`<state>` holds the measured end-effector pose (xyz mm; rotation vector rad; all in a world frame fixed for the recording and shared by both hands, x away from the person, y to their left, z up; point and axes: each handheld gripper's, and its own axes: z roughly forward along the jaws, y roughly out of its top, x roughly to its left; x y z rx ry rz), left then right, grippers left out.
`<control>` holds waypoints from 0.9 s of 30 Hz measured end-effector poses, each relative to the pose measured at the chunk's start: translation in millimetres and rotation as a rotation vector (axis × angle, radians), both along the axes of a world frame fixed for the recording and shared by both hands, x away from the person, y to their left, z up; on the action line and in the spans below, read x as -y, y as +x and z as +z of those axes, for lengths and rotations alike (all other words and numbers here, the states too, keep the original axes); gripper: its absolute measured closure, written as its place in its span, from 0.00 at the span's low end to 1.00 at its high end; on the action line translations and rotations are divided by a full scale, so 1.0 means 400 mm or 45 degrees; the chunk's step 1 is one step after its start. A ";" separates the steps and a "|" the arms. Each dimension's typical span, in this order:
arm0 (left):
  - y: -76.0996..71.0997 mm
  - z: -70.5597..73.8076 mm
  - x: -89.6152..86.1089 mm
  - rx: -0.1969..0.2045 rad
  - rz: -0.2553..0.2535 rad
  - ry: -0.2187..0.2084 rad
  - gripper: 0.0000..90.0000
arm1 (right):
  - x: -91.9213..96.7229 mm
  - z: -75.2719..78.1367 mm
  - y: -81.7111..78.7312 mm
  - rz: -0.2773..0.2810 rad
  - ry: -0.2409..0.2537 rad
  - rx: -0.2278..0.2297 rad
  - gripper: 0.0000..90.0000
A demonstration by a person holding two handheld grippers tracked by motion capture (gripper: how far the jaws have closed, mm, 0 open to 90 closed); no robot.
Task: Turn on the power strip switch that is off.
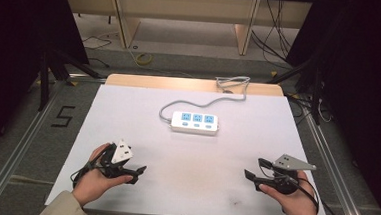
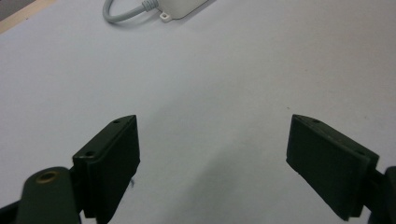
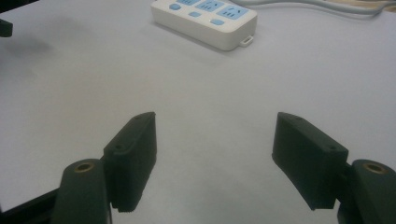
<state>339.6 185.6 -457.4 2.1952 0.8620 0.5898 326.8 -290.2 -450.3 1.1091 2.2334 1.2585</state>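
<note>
A white power strip (image 1: 194,123) with three blue sockets lies flat in the middle of the white table top (image 1: 190,157); its grey cable (image 1: 230,87) curls off the far edge. My left gripper (image 1: 138,174) rests low at the near left, jaws wide open with bare table between them (image 2: 212,154). My right gripper (image 1: 255,176) sits at the near right, also open and empty (image 3: 215,149). The strip's end (image 2: 180,7) shows at the top of the left gripper view, and the strip (image 3: 205,21) lies ahead in the right gripper view.
The table's wooden far edge (image 1: 195,84) borders a floor with loose cables (image 1: 141,59) and furniture legs. Metal rails (image 1: 21,142) run along both sides of the table. A "5" mark (image 1: 63,116) is on the floor at the left.
</note>
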 end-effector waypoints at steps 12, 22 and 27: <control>0.002 0.020 0.022 -0.027 -0.037 -0.049 0.62 | -0.006 -0.001 0.002 0.002 -0.009 -0.001 0.35; 0.027 0.041 0.061 -0.036 -0.014 -0.058 0.99 | -0.008 0.000 0.002 0.005 -0.007 0.004 0.35; 0.037 0.042 0.065 -0.054 -0.002 -0.083 1.00 | -0.009 0.000 0.002 0.007 -0.009 0.001 0.35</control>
